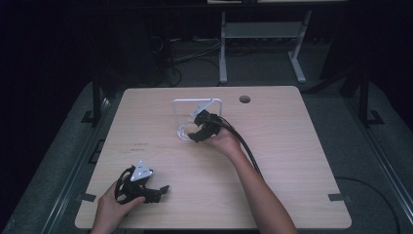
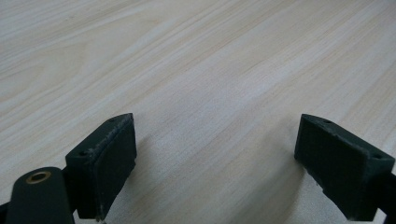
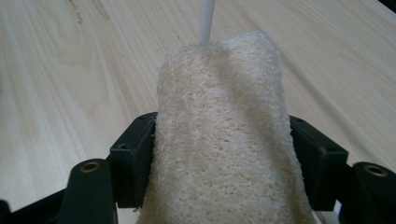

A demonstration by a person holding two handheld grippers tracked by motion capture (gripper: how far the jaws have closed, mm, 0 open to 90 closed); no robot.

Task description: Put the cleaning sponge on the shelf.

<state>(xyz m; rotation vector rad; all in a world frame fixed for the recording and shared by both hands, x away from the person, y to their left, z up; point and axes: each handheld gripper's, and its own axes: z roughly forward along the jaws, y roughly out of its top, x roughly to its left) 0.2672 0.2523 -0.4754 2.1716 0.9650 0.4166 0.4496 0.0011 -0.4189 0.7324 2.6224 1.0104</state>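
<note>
Loofah sponge [image 3: 219, 140]: light, soft, coarse, springy; clamped across its middle by right gripper [image 3: 219, 163], beside white rack [image 1: 197, 118] near desk [image 1: 292, 161] far edge. Left gripper [image 2: 215, 163]: 2 jaws apart, empty, near front left corner.

— On the wooden table [image 1: 292, 161]?
— Round cable hole [image 1: 244, 99] near the far edge; tape tabs [image 1: 337, 197] at the near corners.
— Beyond it?
— White desk frame [image 1: 263, 34], loose cables [image 1: 195, 51] across grey floor [image 1: 370, 165].

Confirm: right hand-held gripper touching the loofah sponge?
Touching. Right gripper view: the right hand-held gripper has both jaws pressed against the loofah sponge's sides.
</note>
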